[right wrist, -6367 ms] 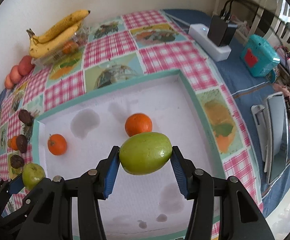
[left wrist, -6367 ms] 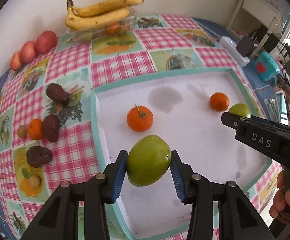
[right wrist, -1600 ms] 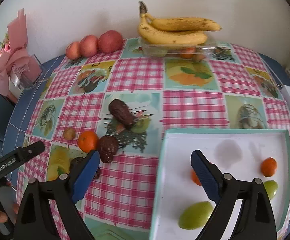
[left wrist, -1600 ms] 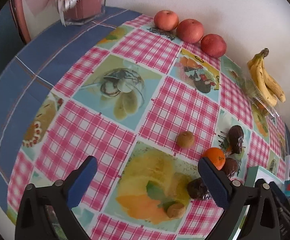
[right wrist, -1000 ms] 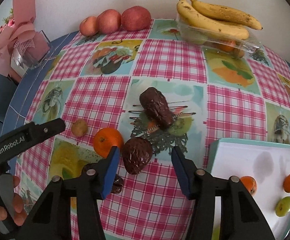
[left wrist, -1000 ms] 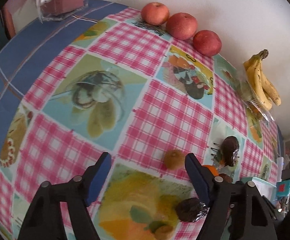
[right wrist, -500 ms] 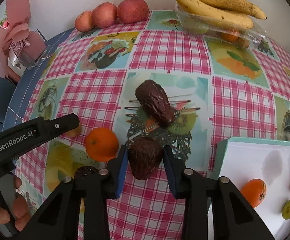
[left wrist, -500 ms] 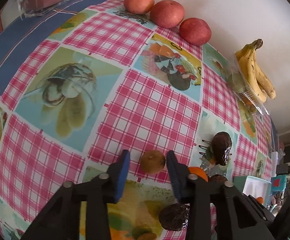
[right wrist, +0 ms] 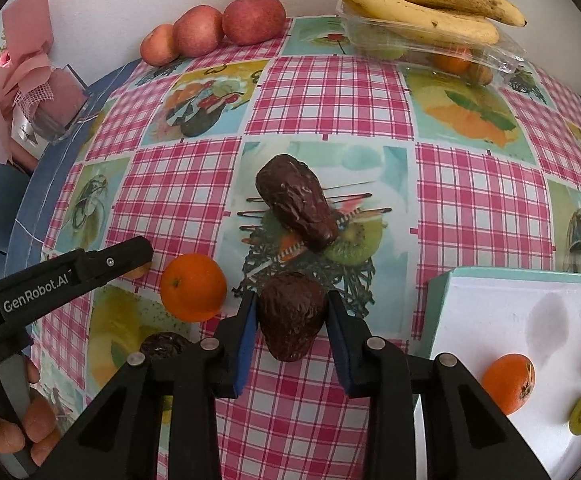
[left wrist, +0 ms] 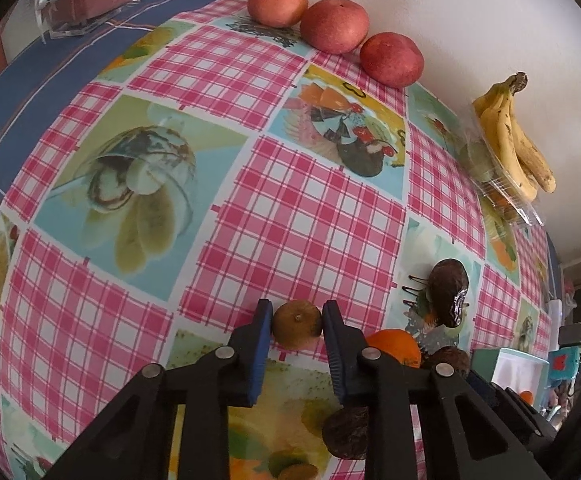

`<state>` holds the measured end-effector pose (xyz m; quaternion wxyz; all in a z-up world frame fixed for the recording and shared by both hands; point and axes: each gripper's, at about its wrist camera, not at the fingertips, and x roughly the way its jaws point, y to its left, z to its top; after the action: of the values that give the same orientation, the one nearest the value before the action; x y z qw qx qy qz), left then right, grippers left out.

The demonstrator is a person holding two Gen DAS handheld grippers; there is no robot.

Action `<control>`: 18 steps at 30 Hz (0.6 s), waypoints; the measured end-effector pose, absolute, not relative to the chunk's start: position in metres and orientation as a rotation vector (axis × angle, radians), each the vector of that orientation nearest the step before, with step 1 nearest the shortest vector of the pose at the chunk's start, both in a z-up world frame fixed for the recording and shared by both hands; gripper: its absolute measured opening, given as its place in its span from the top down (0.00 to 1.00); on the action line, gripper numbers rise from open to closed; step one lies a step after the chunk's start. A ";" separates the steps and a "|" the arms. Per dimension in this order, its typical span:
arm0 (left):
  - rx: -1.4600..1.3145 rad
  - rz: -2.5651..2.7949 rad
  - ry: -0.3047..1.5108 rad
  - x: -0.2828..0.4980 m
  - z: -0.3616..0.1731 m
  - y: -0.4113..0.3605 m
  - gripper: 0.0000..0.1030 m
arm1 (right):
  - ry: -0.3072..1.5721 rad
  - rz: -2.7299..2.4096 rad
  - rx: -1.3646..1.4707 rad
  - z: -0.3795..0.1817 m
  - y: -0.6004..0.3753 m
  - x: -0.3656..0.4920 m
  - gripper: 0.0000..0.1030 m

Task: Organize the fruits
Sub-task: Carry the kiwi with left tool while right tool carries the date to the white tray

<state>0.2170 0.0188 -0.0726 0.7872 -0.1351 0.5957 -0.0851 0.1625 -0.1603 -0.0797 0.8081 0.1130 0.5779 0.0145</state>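
While the left gripper (left wrist: 297, 322) pinches a small brown fruit (left wrist: 297, 324), the right gripper (right wrist: 292, 322) clamps a dark wrinkled avocado (right wrist: 292, 320).

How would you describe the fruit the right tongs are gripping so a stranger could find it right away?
Start at the white tray with a teal rim on the pink checked tablecloth and look just left of its corner. There the right tongs pinch a dark brown, wrinkled avocado-like fruit. It is rounder than the longer dark fruit behind it, and the smooth orange sits to its left.

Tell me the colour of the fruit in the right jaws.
Dark brown, wrinkled fruit; clearest in the right wrist view.
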 end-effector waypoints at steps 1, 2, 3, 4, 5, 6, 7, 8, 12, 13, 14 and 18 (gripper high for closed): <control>-0.292 -0.180 1.285 0.216 -0.071 0.021 0.73 | 1.232 0.031 0.244 -0.078 -0.161 0.162 0.66; -0.291 -0.176 1.283 0.215 -0.070 0.022 0.73 | 1.227 0.032 0.247 -0.077 -0.161 0.162 0.66; -0.290 -0.173 1.280 0.214 -0.068 0.023 0.73 | 1.220 0.033 0.251 -0.073 -0.162 0.161 0.66; -0.288 -0.169 1.275 0.213 -0.065 0.023 0.73 | 1.216 0.033 0.255 -0.071 -0.163 0.160 0.66; -0.285 -0.166 1.267 0.212 -0.062 0.024 0.73 | 1.211 0.034 0.259 -0.069 -0.164 0.159 0.66; -0.282 -0.163 1.260 0.211 -0.058 0.025 0.73 | 1.206 0.034 0.264 -0.066 -0.165 0.158 0.66; -0.279 -0.161 1.251 0.209 -0.054 0.026 0.73 | 1.204 0.034 0.267 -0.064 -0.166 0.157 0.66; -0.276 -0.159 1.242 0.207 -0.050 0.027 0.73 | 1.201 0.032 0.269 -0.061 -0.168 0.156 0.66; -0.264 -0.154 1.211 0.200 -0.035 0.027 0.73 | 1.186 0.023 0.288 -0.049 -0.176 0.149 0.66; -0.257 -0.153 1.204 0.197 -0.031 0.026 0.73 | 1.182 0.023 0.293 -0.045 -0.178 0.148 0.66; -0.251 -0.153 1.198 0.194 -0.028 0.025 0.73 | 1.176 0.021 0.299 -0.041 -0.180 0.145 0.66; -0.223 -0.160 1.180 0.182 -0.018 0.015 0.73 | 1.152 0.014 0.307 -0.025 -0.189 0.133 0.66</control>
<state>0.1825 0.0150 -0.0175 0.8220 -0.1047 0.5547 -0.0750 0.1325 -0.1889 -0.0246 0.8276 0.1444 0.5424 0.0067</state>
